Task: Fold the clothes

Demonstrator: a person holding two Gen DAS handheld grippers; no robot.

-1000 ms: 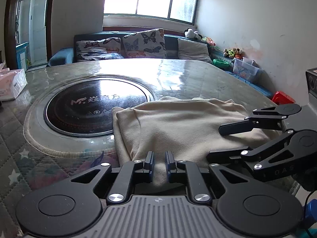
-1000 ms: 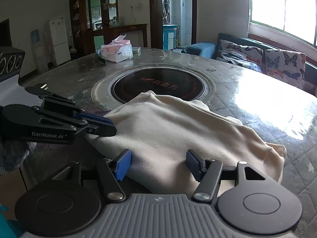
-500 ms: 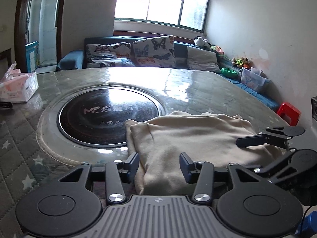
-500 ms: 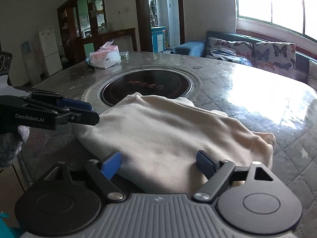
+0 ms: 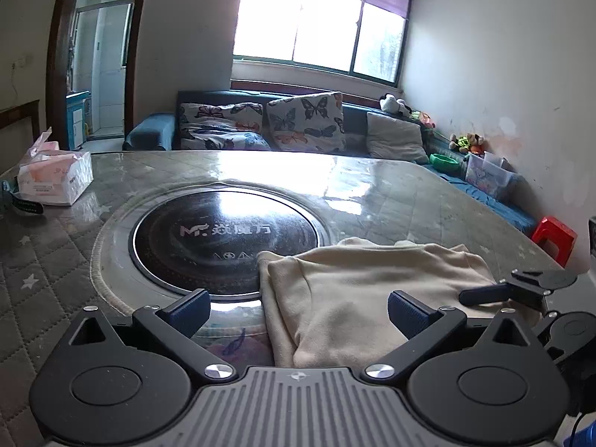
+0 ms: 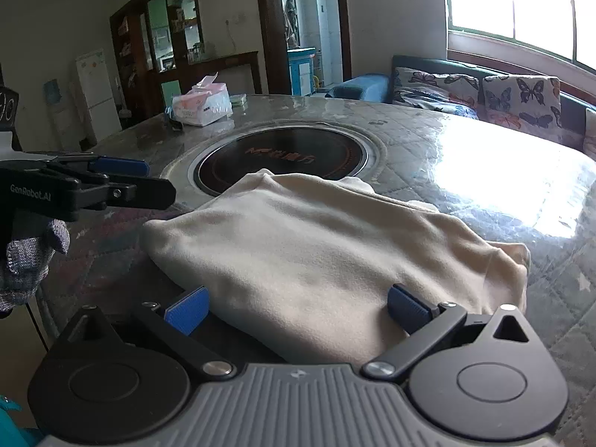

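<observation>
Lying folded in a compact stack, the cream garment (image 6: 327, 246) rests on the quilted table (image 6: 465, 149) at its near edge, its far corner overlapping the black induction plate (image 5: 223, 238). Left gripper (image 5: 296, 311) and right gripper (image 6: 296, 307) stand wide open, holding nothing. Judgement: fold released; next, smoothing or a further fold requires regrasping an edge.

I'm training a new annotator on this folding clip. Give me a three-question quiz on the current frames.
1. True or false: the left gripper is clamped on the cream garment.
2. Which does the garment partly cover: A) the tissue pack, B) the black round cooktop, C) the red stool?
3. How do the right gripper's jaws stand?

Key: 1 false, both jaws open; 2 B; 3 open, holding nothing, above the garment's near edge.
</observation>
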